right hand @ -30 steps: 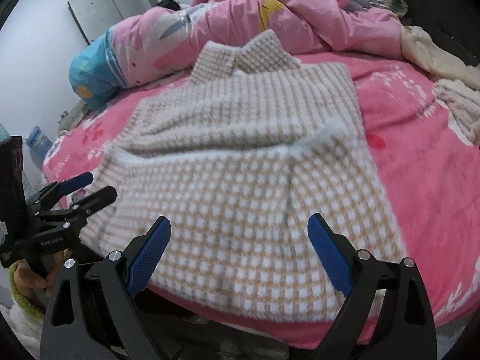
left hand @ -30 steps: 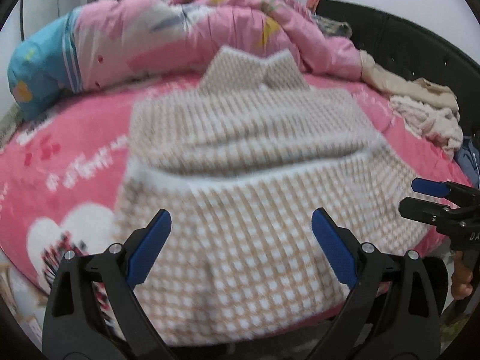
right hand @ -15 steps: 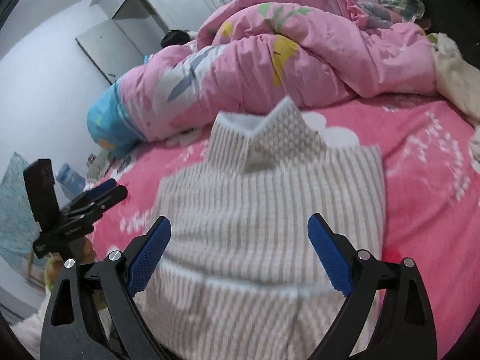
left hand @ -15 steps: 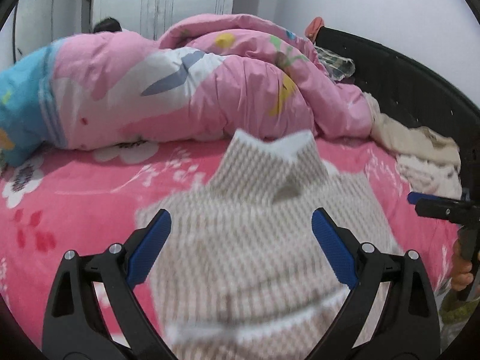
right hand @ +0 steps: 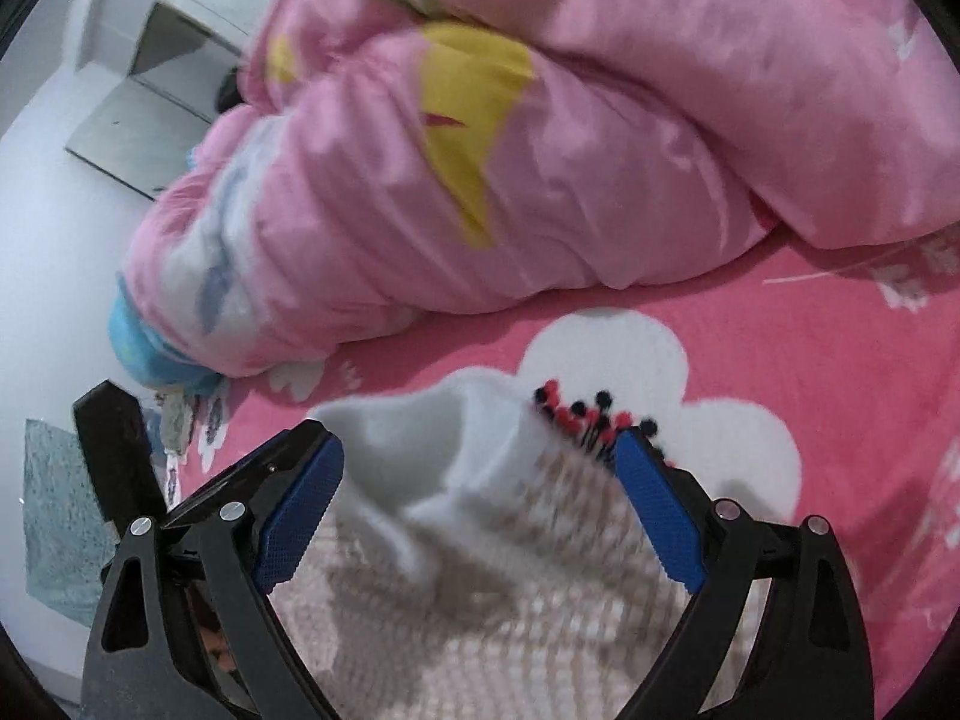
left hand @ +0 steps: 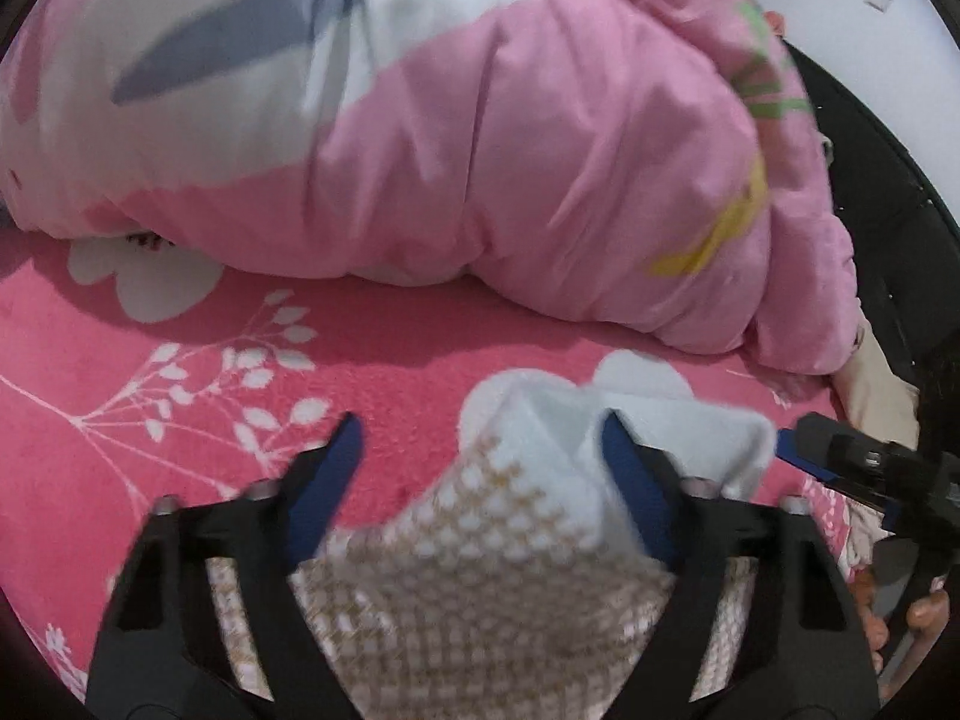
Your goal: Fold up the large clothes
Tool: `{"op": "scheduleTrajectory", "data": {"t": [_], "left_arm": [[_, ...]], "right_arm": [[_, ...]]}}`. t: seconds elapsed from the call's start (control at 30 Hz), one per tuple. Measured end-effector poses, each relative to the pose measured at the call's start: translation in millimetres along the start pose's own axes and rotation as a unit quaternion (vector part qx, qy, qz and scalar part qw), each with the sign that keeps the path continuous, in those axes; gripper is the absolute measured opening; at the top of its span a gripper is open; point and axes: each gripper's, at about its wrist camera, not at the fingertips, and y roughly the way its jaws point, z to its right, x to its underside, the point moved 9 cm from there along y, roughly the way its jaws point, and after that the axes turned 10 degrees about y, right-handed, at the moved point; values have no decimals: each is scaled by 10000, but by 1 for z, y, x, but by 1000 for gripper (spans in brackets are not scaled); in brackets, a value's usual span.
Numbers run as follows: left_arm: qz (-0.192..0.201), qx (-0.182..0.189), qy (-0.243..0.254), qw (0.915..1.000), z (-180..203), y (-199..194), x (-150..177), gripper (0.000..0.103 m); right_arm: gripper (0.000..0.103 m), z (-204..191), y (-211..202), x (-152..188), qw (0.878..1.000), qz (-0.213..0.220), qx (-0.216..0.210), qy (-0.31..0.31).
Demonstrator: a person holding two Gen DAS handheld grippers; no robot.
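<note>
Pink floral bedspread (left hand: 390, 360) under quilt (left hand: 510, 180)

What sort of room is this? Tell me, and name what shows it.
Most likely a bedroom. A bunched pink quilt lies on a pink flower-printed bed sheet, a checked garment is spread on the bed for folding, and white cabinet doors stand behind.

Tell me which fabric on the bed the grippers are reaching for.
The beige-and-white checked garment, at its white-lined collar, which lies between both grippers' closing jaws. The pink quilt is bunched up farther back, and the pink floral bedsheet lies flat underneath.
</note>
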Motion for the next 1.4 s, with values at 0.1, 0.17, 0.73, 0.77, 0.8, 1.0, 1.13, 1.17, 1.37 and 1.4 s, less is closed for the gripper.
{"op": "scheduleTrajectory", "data": {"t": [0.1,0.17,0.73,0.77,0.8,1.0,1.13,1.17,1.37,1.4], "left_arm": [[-89,213,-84,9997,4,10,4,43],[-82,257,22,9996,10,8,6,31],[534,-241,2405,9689,59,-111,133,10],[525,-278,2417,9685,57,-107,140,10],[506,-313,2393,9691,52,-102,150,11],[483,-137,1931,9799,34,-88,176,11],[582,-22,1775,9824,31,-92,176,13],[595,8,1743,9829,31,-94,177,14],[839,263,1379,9865,11,-128,188,17],[908,278,1326,9866,8,-133,187,17]], "right_arm": [[60,9,15,-1,9998,-195,9,85],[37,8,14,5,9998,-206,-23,-3],[17,27,-73,167,9684,237,922,-2305],[20,33,-74,177,9661,197,1016,-2365],[25,39,-77,187,9642,161,1086,-2413],[43,4,-130,199,9633,568,275,-2609],[43,-32,-110,174,9708,546,-103,-2334],[43,-37,-100,171,9732,476,-184,-2241],[29,-33,-8,188,9832,-394,-237,-1768],[29,-30,4,198,9829,-538,-235,-1748]]}}
